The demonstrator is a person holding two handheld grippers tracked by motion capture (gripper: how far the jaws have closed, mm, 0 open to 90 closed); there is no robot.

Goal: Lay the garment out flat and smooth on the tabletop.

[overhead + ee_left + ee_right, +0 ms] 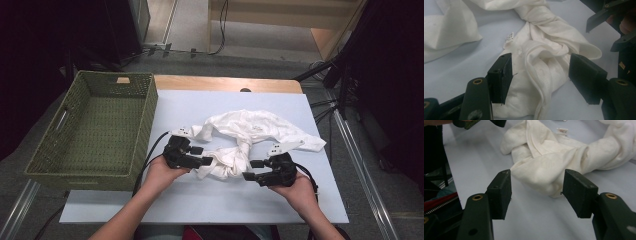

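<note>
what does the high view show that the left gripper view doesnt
High view alone: the green basket left of the mat, both hands, and the whole twisted white cloth lying between the two grippers. Left gripper view alone: a small label on the cloth, and the left gripper with its fingers apart around a fold. Both share the cloth, its knot and the blue mat.
</note>
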